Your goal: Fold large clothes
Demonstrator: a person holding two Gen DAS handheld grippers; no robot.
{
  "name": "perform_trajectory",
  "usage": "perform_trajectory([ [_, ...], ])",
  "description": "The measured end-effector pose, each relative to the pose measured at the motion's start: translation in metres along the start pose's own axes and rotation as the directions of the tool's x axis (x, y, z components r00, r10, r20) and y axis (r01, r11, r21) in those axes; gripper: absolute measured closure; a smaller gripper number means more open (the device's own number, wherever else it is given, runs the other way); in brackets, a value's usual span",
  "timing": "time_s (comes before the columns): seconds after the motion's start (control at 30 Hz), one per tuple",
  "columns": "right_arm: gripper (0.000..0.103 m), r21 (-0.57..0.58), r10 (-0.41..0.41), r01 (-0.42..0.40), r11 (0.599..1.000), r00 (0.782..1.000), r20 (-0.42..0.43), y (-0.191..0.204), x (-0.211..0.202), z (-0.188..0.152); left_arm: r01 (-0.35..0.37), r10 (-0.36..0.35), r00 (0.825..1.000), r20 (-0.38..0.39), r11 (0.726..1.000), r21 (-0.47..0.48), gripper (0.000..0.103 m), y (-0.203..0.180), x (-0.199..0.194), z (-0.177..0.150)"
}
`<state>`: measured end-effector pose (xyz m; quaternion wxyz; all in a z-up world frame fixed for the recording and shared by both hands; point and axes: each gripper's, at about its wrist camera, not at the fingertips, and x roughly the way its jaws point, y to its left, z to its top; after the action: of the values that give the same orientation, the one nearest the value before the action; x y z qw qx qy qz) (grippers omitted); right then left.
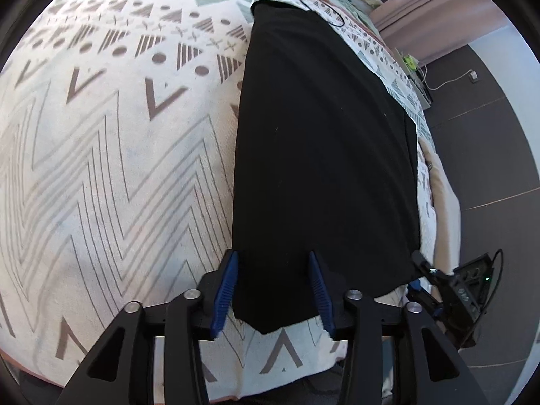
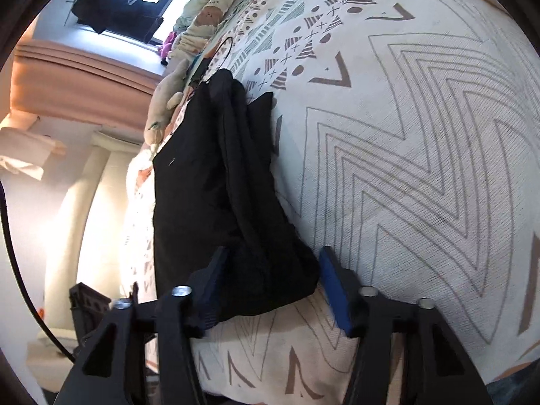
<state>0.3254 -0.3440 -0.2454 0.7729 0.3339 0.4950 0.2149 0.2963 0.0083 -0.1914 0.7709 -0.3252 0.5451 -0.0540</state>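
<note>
Now both tongs — left tongs, right tongs — wide apart, astride black garment.

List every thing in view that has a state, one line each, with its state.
black garment: lying lengthwise on the bed, folded into a long strip, smooth along one side, bunched along the other.
left gripper: open, fingers either side of the garment's near corner.
right gripper: open, fingers straddling the bunched near end.
patterned bedspread: spread flat under the garment.
black cable: loose, looped on the bed beyond the garment.
</note>
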Motion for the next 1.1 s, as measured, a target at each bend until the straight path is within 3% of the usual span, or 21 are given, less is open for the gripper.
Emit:
perform_trajectory([
  [0.03, 0.079, -0.011, 0.009, -0.009, 1.000, 1.000, 0.008, 0.001, -0.001, -0.002, 0.005, -0.005, 1.000, -0.003, 1.000, -0.006, 0.055, 0.001, 0.001, -0.002],
  [0.1, 0.083, -0.025, 0.018, -0.017, 1.000, 1.000, 0.017, 0.004, -0.004, -0.005, 0.003, -0.003, 1.000, 0.002, 1.000, 0.000, 0.055, 0.002, 0.001, -0.005],
  [0.23, 0.085, -0.011, 0.035, -0.035, 0.999, 0.999, 0.016, 0.004, -0.007, -0.010, -0.013, 0.013, 1.000, 0.013, 0.999, 0.030, 0.057, -0.003, -0.003, -0.008],
  [0.53, 0.085, -0.013, 0.054, -0.054, 0.998, 0.998, -0.019, 0.013, -0.015, -0.032, -0.022, 0.021, 1.000, 0.012, 0.998, 0.065, 0.069, 0.006, -0.018, -0.007],
  [0.97, 0.085, -0.012, 0.063, -0.064, 0.998, 0.996, -0.064, 0.014, -0.035, -0.072, -0.002, 0.004, 1.000, -0.021, 0.995, 0.097, 0.071, 0.022, -0.048, -0.043],
  [1.07, 0.085, -0.028, 0.024, -0.027, 0.999, 0.995, -0.094, 0.014, -0.035, -0.071, 0.005, -0.002, 1.000, -0.030, 0.995, 0.095, 0.071, 0.027, -0.050, -0.047],
  [1.1, 0.081, -0.032, 0.005, -0.008, 0.999, 0.995, -0.100, 0.014, -0.035, -0.069, 0.013, -0.010, 0.999, -0.032, 0.996, 0.090, 0.071, 0.030, -0.051, -0.046],
])
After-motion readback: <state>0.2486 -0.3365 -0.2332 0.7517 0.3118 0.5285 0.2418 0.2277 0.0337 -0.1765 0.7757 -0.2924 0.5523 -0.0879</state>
